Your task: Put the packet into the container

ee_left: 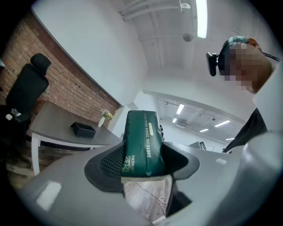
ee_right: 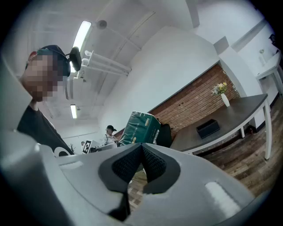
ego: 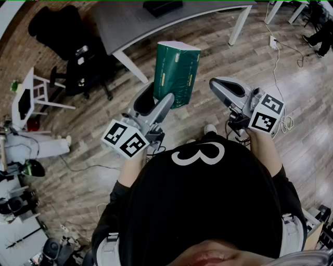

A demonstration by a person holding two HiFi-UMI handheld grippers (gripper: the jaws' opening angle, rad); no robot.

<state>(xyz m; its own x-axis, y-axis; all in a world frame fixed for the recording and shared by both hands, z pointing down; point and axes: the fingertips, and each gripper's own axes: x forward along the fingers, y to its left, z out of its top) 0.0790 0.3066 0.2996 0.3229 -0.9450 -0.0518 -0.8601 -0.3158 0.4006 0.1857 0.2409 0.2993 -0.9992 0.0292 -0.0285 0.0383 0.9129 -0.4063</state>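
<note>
The left tool (ego: 160, 103) clamps the green tissue packet (ego: 177, 72) by its lower end, upright, likely ready for the black container (ego: 163, 7). The right tool (ee_right: 141, 152) is empty, jaws together.

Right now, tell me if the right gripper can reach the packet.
Probably yes: the left gripper holds the packet up in open air, the shut right gripper beside it, nothing between.

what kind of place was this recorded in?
Probably an office or lab workspace: a grey desk against a brick wall, a black office chair beside it, and strip lights on the ceiling.
</note>
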